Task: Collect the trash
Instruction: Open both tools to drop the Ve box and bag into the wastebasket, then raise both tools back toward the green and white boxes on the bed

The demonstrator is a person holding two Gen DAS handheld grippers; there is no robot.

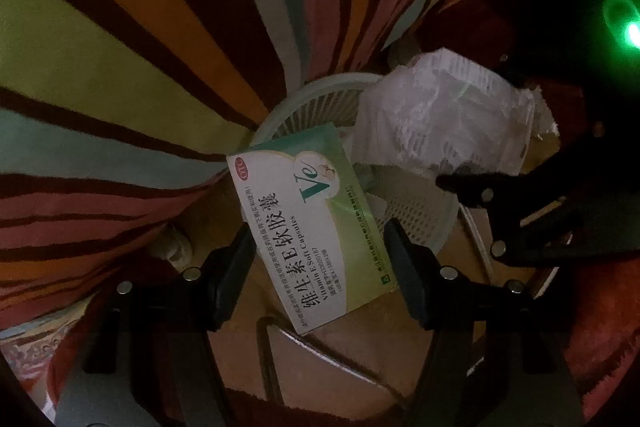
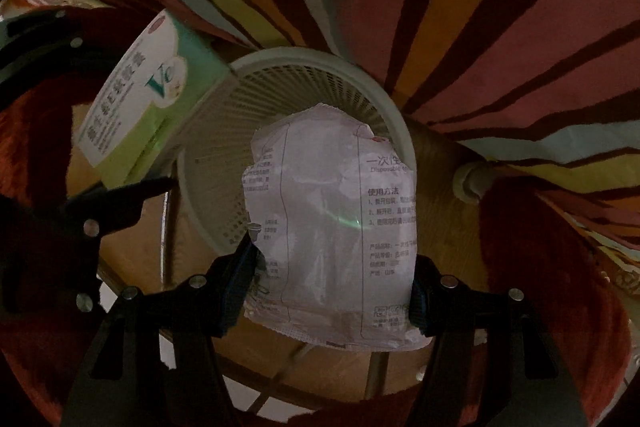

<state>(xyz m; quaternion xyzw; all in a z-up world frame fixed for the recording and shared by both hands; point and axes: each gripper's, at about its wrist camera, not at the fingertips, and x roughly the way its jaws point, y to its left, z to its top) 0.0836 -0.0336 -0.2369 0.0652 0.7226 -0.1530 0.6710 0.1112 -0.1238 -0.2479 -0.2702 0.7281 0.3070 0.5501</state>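
My left gripper is shut on a green and white vitamin E capsule box, which hangs tilted over the rim of a white perforated waste basket. That box also shows at the left of the right wrist view, beside the left gripper's fingers. My right gripper is shut on a crumpled white printed wrapper, held over the mouth of the basket. From the left wrist view the wrapper sits above the basket with the right gripper's fingers under it.
A striped cloth in many colours hangs close behind the basket. Below lie a wooden floor and a red rug. A thin metal frame crosses the floor under the grippers. A pale round foot stands right of the basket.
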